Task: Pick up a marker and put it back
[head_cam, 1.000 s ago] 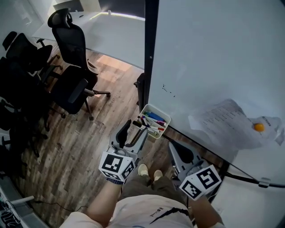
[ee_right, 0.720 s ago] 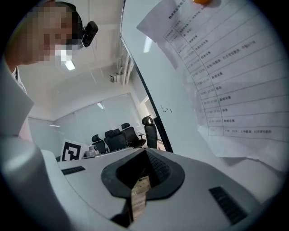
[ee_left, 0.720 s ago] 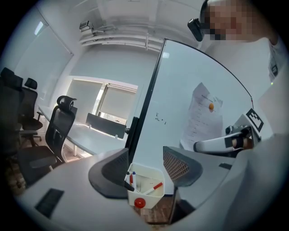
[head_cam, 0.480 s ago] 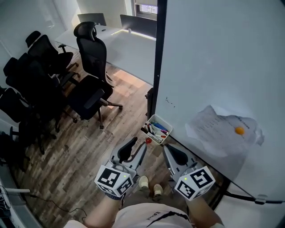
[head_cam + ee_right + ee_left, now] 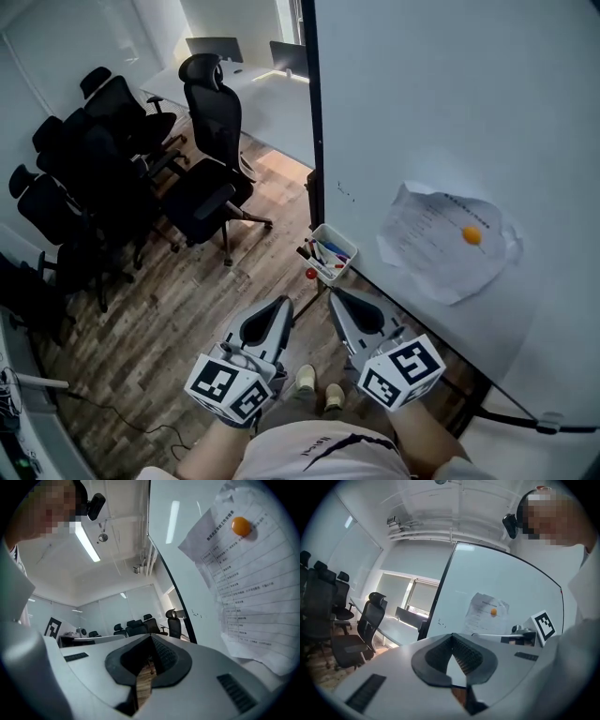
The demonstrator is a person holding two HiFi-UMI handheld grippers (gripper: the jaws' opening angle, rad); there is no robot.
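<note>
1. Head view: a small white tray [image 5: 339, 239] hangs at the lower edge of the whiteboard [image 5: 450, 112], near the middle of the frame. The markers [image 5: 326, 255] lie inside it, with blue, red and dark ones among them.
2. A red cap [image 5: 310, 274] shows just off the tray's lower-left corner. Whether it belongs to a marker leaning out of the tray cannot be told.
3. The left gripper [image 5: 281, 306] sits below the tray at lower centre, clear of it and pointing up the frame toward it.
4. In the left gripper view, the left gripper [image 5: 451, 637] has just been closing its jaws. They now meet at the tips with nothing between them.
5. The right gripper [image 5: 337, 296] is just right of the left one, also below the tray and apart from it.
6. In the right gripper view, the right gripper [image 5: 151, 638] has its jaws together and holds nothing.
7. Right of the tray, a printed paper sheet [image 5: 427, 248] is pinned to the whiteboard by an orange magnet [image 5: 472, 235].
8. At upper left, black office chairs [image 5: 211, 159] stand on the wood floor [image 5: 178, 309] beside a white table [image 5: 272, 108].
</note>
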